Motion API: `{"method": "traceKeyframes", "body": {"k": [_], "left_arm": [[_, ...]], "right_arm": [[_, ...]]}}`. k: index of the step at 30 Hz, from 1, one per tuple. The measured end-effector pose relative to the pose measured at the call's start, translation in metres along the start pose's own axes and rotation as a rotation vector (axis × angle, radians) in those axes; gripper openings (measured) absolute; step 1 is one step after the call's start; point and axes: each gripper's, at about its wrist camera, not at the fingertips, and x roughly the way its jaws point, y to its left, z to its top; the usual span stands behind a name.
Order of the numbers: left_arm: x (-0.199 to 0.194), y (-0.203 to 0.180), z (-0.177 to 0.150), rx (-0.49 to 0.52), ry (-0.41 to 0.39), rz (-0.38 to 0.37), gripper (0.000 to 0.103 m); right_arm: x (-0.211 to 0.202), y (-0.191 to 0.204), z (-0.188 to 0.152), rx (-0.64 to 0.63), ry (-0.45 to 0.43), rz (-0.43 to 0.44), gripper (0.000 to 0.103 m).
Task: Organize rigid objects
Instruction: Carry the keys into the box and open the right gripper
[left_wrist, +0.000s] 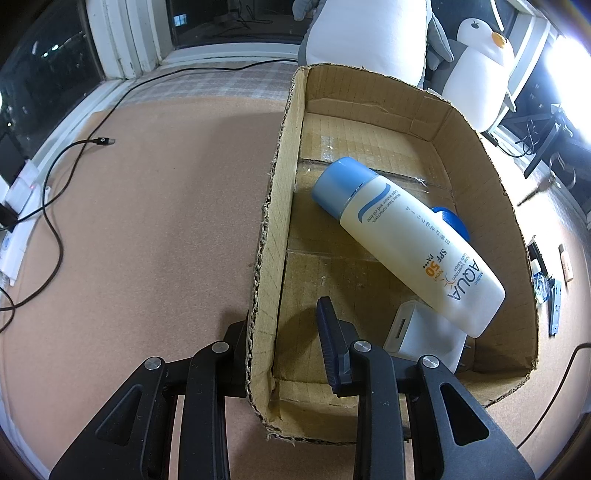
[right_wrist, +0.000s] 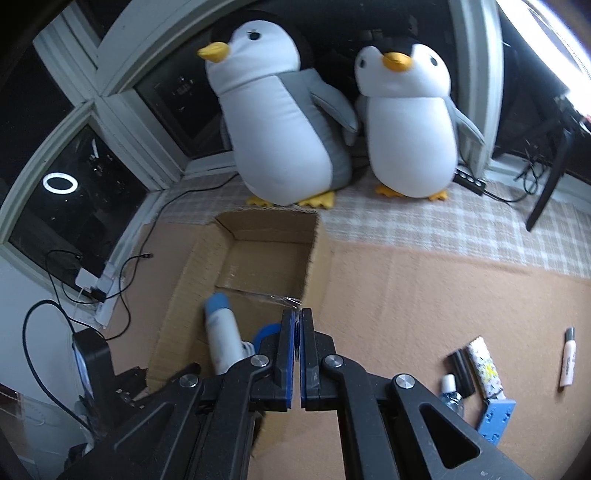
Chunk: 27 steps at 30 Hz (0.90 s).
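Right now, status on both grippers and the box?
Left gripper open, astride box wall. Right gripper shut, empty. Sunscreen bottle in box; small items still outside.

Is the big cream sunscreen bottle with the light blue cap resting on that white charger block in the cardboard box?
Touching. In the left wrist view, the cream sunscreen bottle lies slanted in the cardboard box, its bottom end overlapping the white charger block with no gap visible.

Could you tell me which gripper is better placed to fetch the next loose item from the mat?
Right. The right gripper is beside the loose white tube, while the left gripper straddles the box wall.
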Motion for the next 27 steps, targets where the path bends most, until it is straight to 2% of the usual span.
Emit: {"method": "traceKeyframes", "body": {"k": [10,19,27], "left_arm": [[0.000,0.000,0.000,-0.001,-0.005,-0.002,0.027],[0.000,0.002,0.001,0.001,-0.008,-0.006,0.027],[0.000,0.001,0.001,0.006,-0.013,-0.001,0.027]], "right_arm": [[0.022,0.033,0.013,-0.058,0.004,0.045,0.002],[0.048,0.040,0.017,-0.079,0.049,0.034,0.002],[0.054,0.042,0.017,-0.108,0.053,0.009,0.002]]}}
